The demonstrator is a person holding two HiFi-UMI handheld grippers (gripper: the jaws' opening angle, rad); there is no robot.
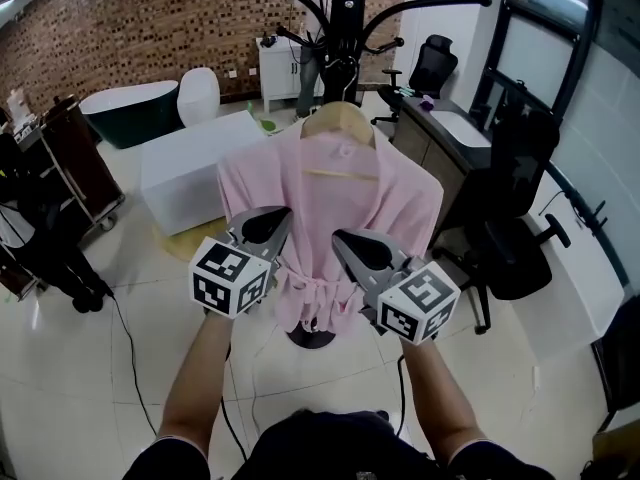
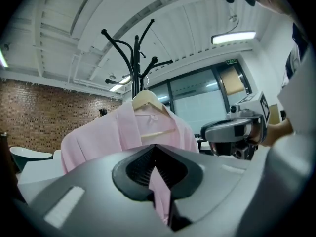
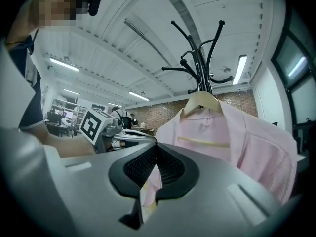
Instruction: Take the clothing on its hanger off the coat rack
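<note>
A pink robe (image 1: 330, 203) hangs on a wooden hanger (image 1: 340, 120) from a black coat rack (image 1: 347, 28). Both grippers point level at it from the front, close side by side. My left gripper (image 1: 283, 216) is shut and holds nothing; its tip is short of the robe's left half. My right gripper (image 1: 341, 238) is also shut and empty, before the robe's waist tie. In the left gripper view the robe (image 2: 118, 132) and hanger (image 2: 146, 100) show beyond the shut left gripper (image 2: 155, 149). The right gripper view shows the robe (image 3: 237, 137) and hanger (image 3: 201, 101) past the right gripper (image 3: 157, 148).
A black office chair (image 1: 520, 238) stands right of the rack, with a desk (image 1: 450, 128) behind it. A white block (image 1: 190, 173) sits left of the robe, a dark bathtub (image 1: 130, 110) and a cart (image 1: 70, 163) farther left. Cables run over the tiled floor (image 1: 120, 368).
</note>
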